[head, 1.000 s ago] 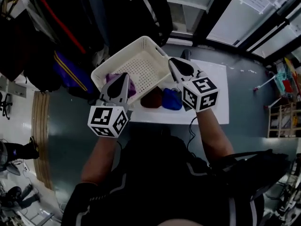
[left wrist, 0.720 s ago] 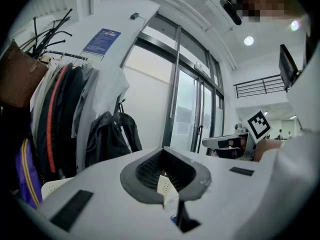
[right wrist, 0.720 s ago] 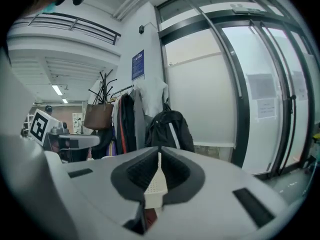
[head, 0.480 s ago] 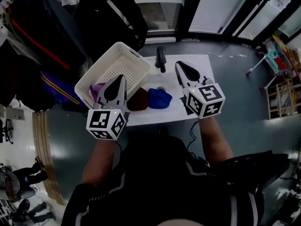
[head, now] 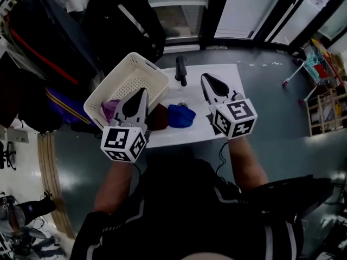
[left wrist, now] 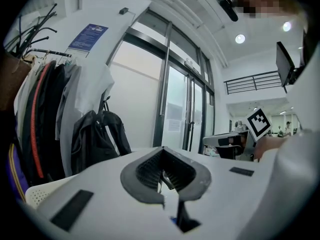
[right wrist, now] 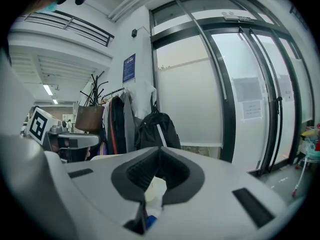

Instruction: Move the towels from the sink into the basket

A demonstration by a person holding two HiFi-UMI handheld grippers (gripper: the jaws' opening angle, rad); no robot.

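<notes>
Here the faucet (head: 181, 69) serves as the mark: the blue towel (head: 179, 116) lies bunched in the sink (head: 227, 75) directly in front of it, towards the person, and the dark red towel (head: 159, 118) touches that one on the faucet's left. A purple towel (head: 110, 109) already sits in the white basket (head: 133, 58), which stands left of the faucet. The left tool (head: 140, 96) hangs front-left of the faucet, over the basket's near corner and just beside the red towel. The right tool (head: 209, 83) hangs right of the faucet, near the blue towel. Both tools have their jaws pressed together on nothing and point level, away from the person. The towels show no clear long axis, so the left tool looks better placed for the red towel and the basket.
</notes>
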